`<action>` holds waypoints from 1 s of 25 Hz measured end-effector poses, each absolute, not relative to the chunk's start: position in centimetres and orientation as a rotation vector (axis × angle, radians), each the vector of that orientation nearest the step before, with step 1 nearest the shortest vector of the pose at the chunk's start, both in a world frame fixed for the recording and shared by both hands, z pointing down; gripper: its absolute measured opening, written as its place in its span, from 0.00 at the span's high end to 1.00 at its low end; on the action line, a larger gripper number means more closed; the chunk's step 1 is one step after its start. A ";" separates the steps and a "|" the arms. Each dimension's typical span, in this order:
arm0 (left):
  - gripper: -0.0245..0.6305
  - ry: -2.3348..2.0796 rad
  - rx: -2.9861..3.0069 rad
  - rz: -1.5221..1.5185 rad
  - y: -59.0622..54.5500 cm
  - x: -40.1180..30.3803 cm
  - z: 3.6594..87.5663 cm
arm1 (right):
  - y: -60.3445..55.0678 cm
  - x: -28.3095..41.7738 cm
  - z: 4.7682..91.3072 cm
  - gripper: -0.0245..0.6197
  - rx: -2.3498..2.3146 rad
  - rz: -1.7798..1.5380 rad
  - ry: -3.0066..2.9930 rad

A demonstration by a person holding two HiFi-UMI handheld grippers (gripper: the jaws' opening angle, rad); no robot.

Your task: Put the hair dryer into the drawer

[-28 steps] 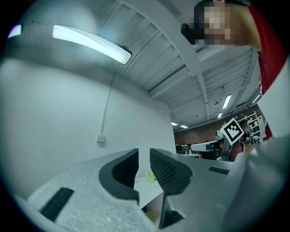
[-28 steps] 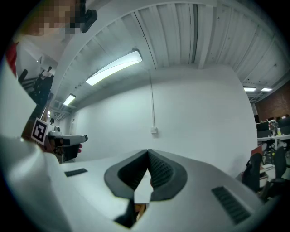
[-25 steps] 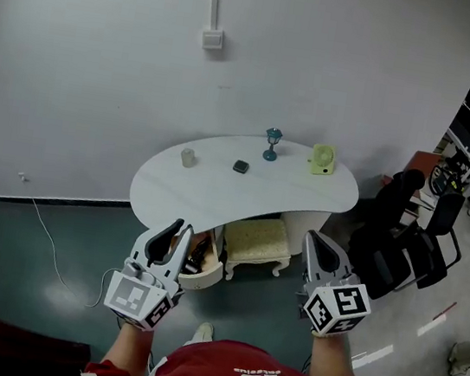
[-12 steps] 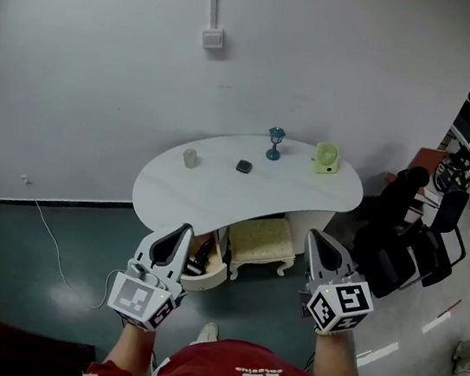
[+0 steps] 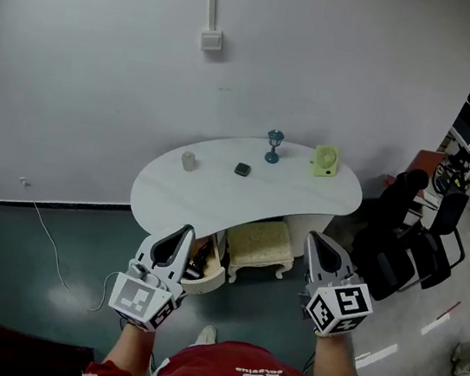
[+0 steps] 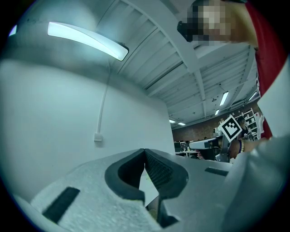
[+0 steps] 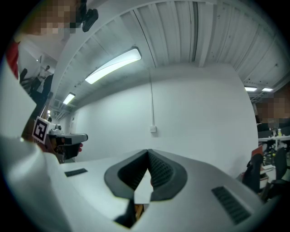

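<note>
A white curved table (image 5: 216, 199) stands against the wall. Under its left end an open drawer (image 5: 209, 279) holds something dark (image 5: 199, 261); I cannot tell whether that is the hair dryer. My left gripper (image 5: 188, 231) hangs in the air just in front of the drawer, shut and holding nothing. In the left gripper view its jaws (image 6: 144, 151) meet at the tips with only the wall behind them. My right gripper (image 5: 312, 236) is held beside it at the same height, also shut and empty (image 7: 147, 152).
On the table stand a small cup (image 5: 188, 160), a black object (image 5: 242, 169), a blue goblet (image 5: 274, 145) and a green fan (image 5: 325, 160). A cream stool (image 5: 258, 240) sits under the table. Black office chairs (image 5: 402, 243) crowd the right. A cable (image 5: 48, 238) trails over the floor.
The left gripper's jaws, apart a second ago, have come together. Both hands have stayed in about the same place.
</note>
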State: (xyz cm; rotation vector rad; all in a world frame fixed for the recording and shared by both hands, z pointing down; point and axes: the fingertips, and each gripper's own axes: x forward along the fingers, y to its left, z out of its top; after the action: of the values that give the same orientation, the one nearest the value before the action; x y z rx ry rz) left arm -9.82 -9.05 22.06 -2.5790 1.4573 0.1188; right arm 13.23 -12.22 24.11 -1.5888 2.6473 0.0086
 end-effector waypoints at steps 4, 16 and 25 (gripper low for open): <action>0.98 1.441 -2.571 0.101 -9.5 -9.5 22.4 | -12.6 13.5 24.2 0.95 -1.594 0.011 2.644; 0.98 1.429 -2.575 0.105 -9.6 -9.9 21.9 | -12.7 12.5 23.5 0.95 -1.585 0.030 2.646; 0.98 1.428 -2.584 0.108 -9.8 -10.4 22.2 | -12.8 11.9 23.8 0.95 -1.583 0.025 2.652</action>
State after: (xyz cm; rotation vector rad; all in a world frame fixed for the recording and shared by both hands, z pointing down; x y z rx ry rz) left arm -10.37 -9.83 22.18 -2.5839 1.4282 0.1084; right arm 11.93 -12.78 23.78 -1.5831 2.6518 0.0253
